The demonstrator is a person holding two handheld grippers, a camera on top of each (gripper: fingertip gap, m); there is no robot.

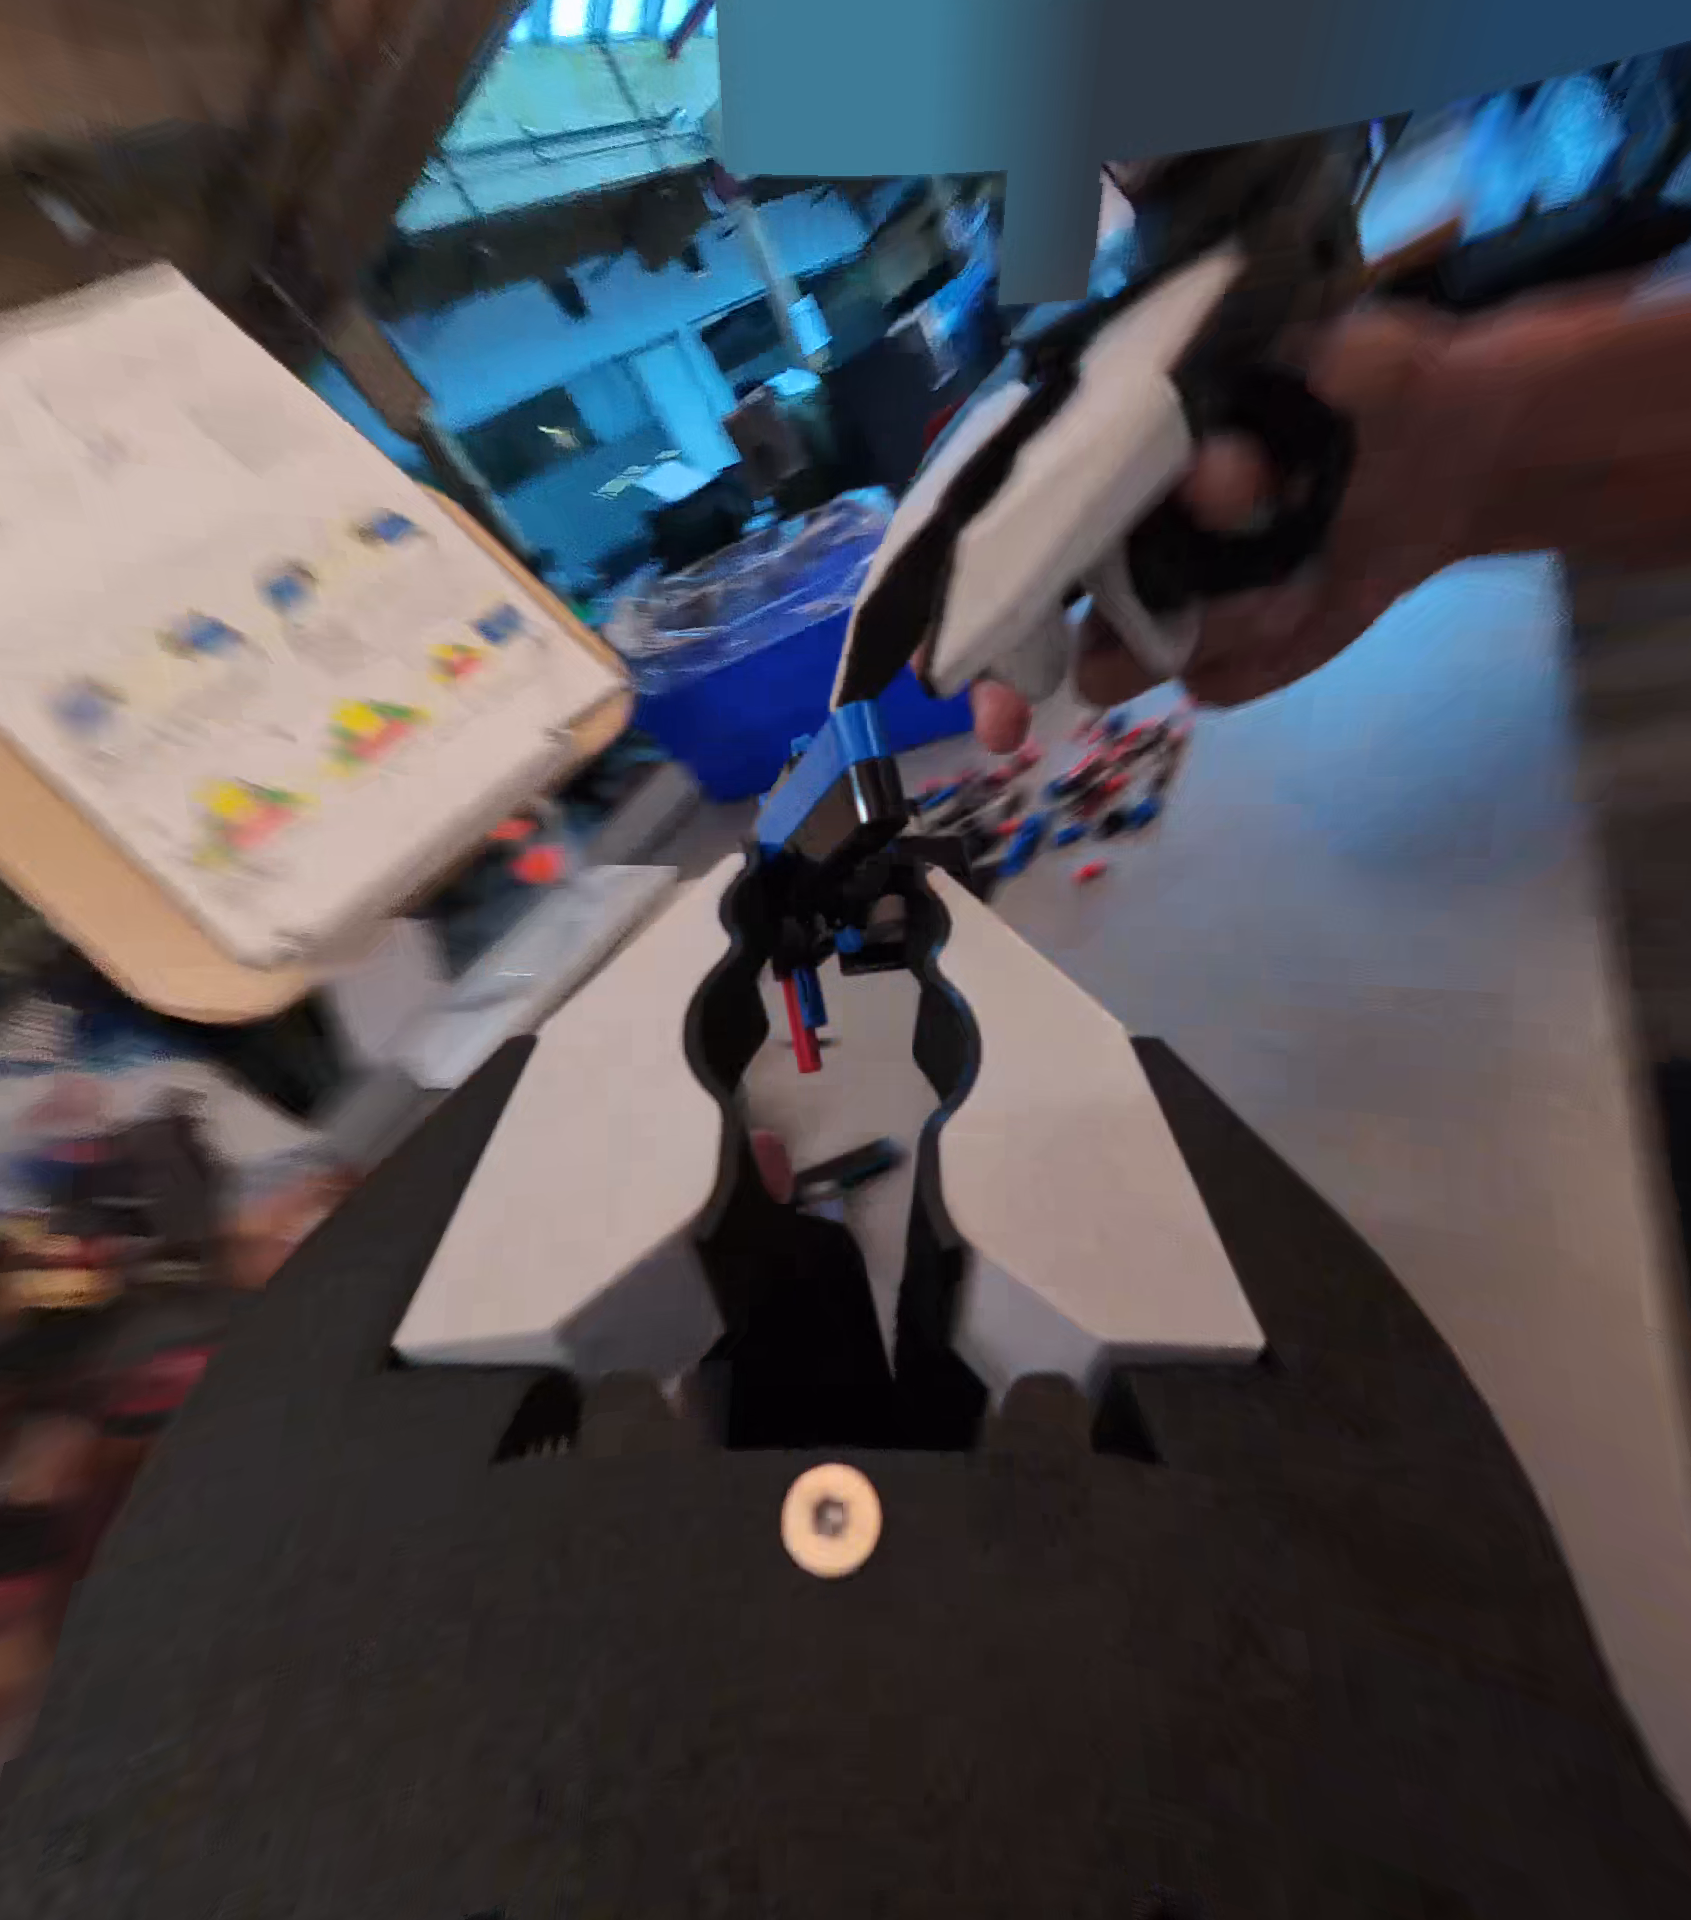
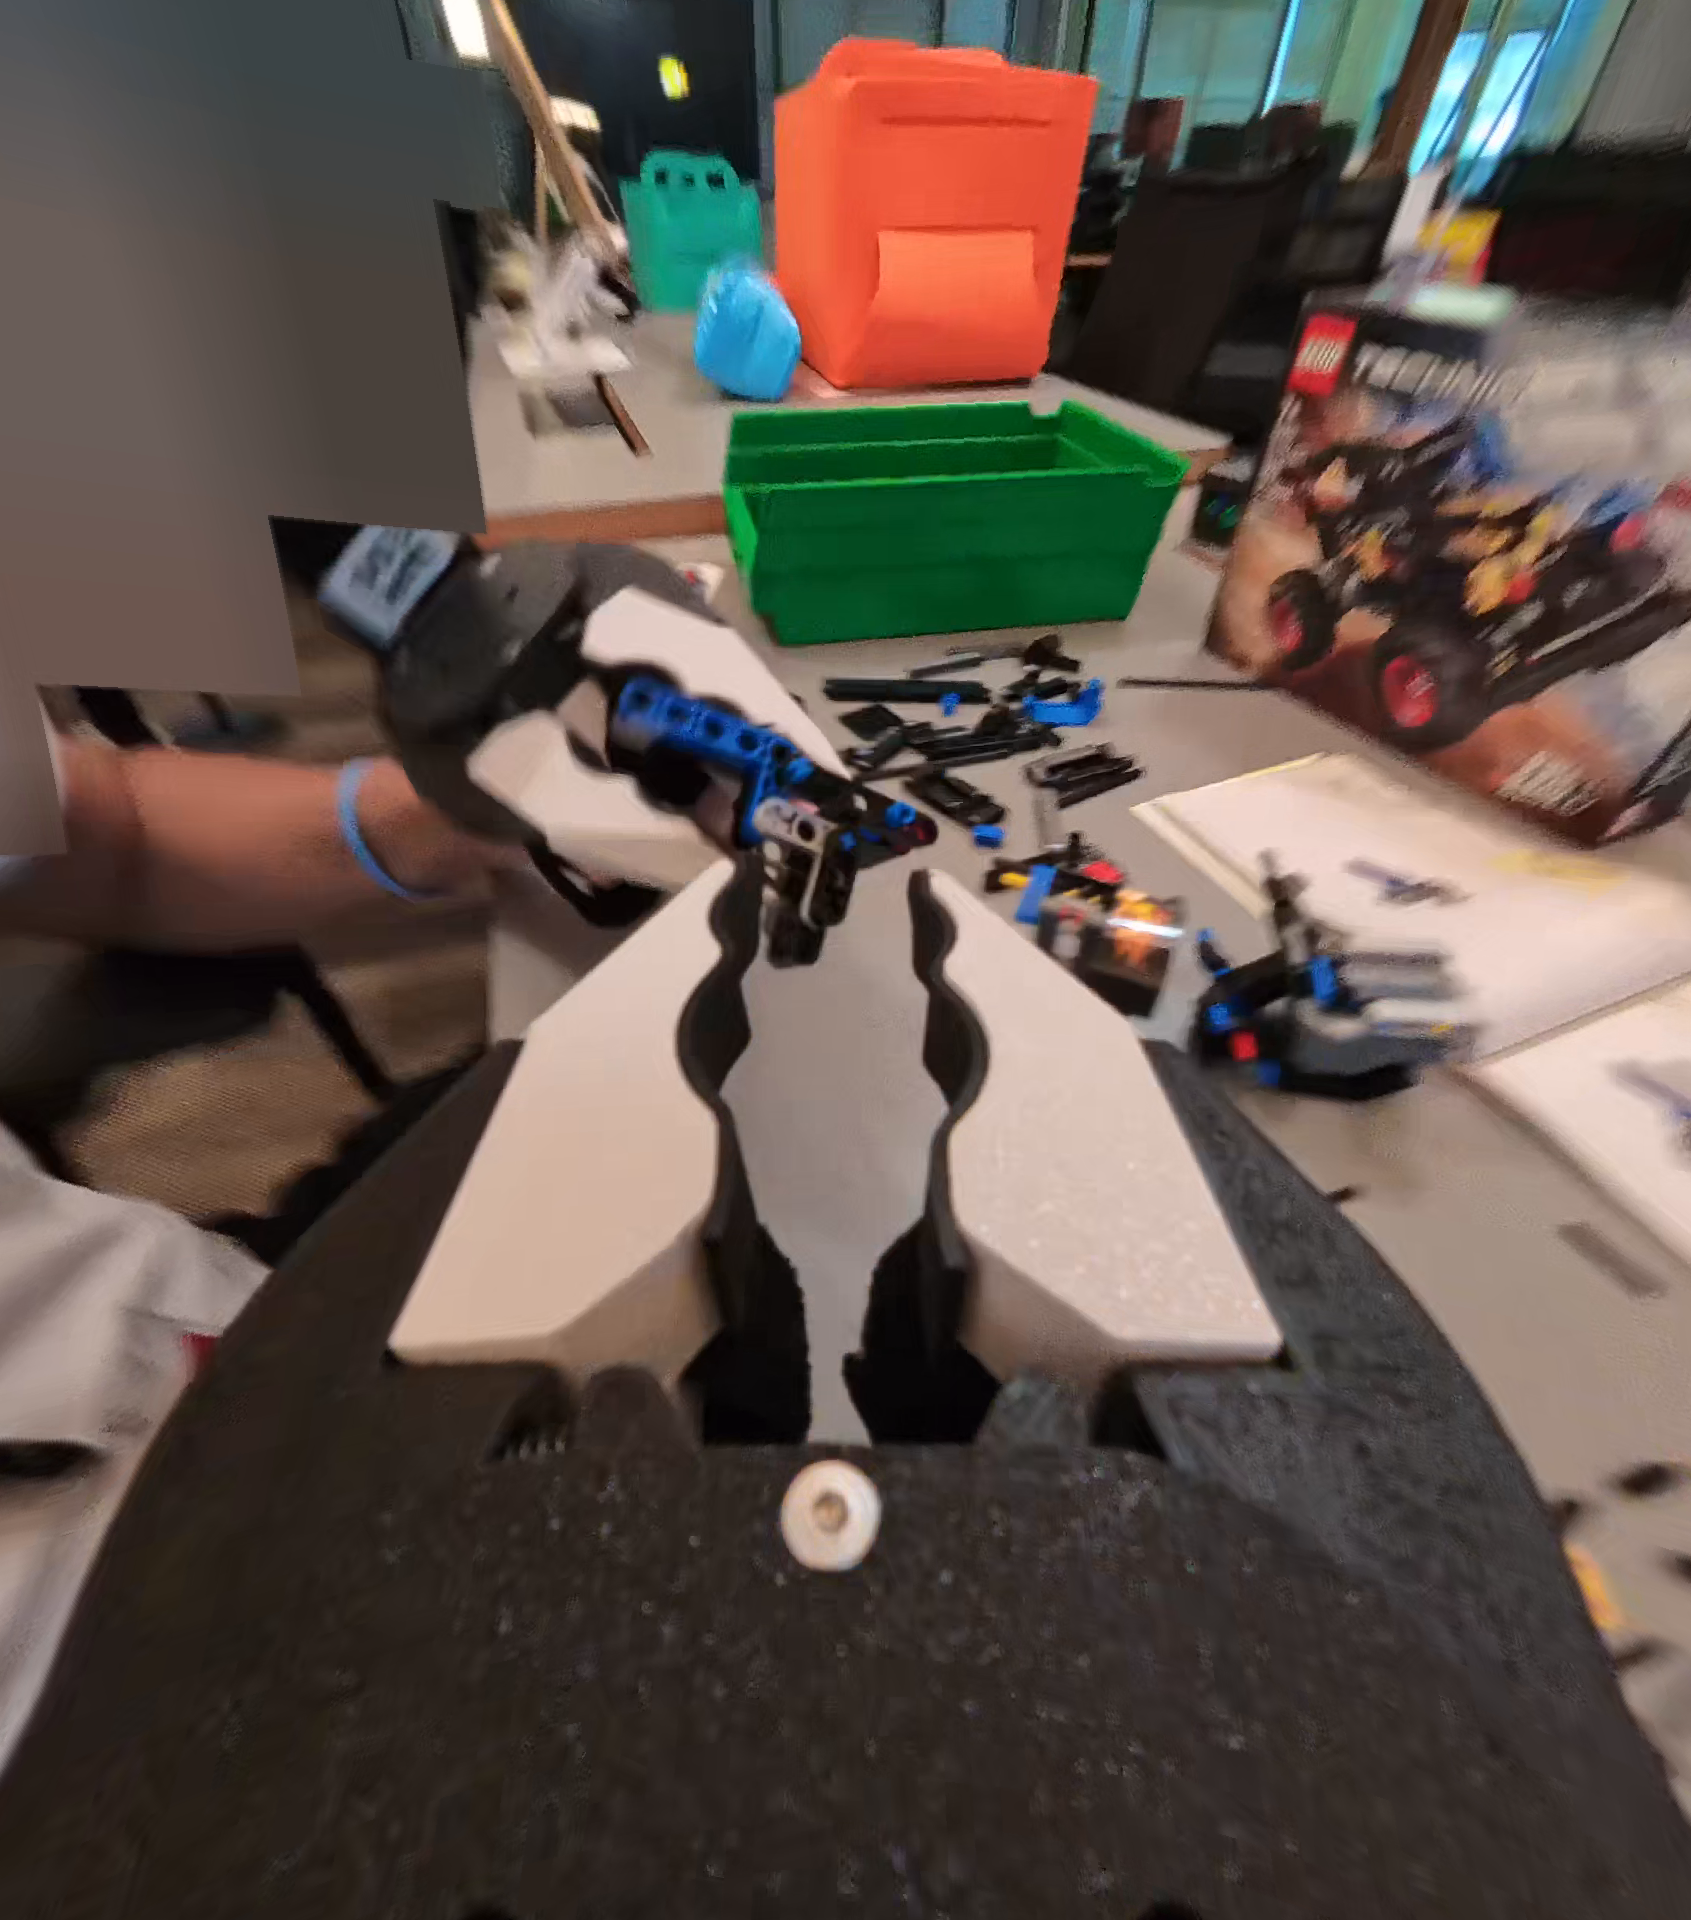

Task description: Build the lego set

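My left gripper [image 1: 833,894] is shut on a small lego assembly [image 1: 825,821] made of a blue beam and black parts, held up off the table. A red and blue pin hangs under it. In the right wrist view the left gripper [image 2: 716,769] comes in from the left with the same assembly [image 2: 716,743]. My right gripper [image 2: 830,888] is open; the assembly's black end hangs between its fingertips, close to the left one. In the left wrist view the right gripper [image 1: 872,665], held by a hand, has its tip at the top of the blue beam.
Loose lego parts [image 2: 966,727] lie on the grey table [image 2: 1443,1226], with a partly built blue and black model [image 2: 1319,1013], open instruction booklets [image 2: 1423,883], a sticker sheet [image 2: 1116,951], the lego box [image 2: 1506,582], a green bin [image 2: 945,530] and an orange bag [image 2: 924,208]. Another instruction page [image 1: 197,623] and a blue tub [image 1: 747,686] also show.
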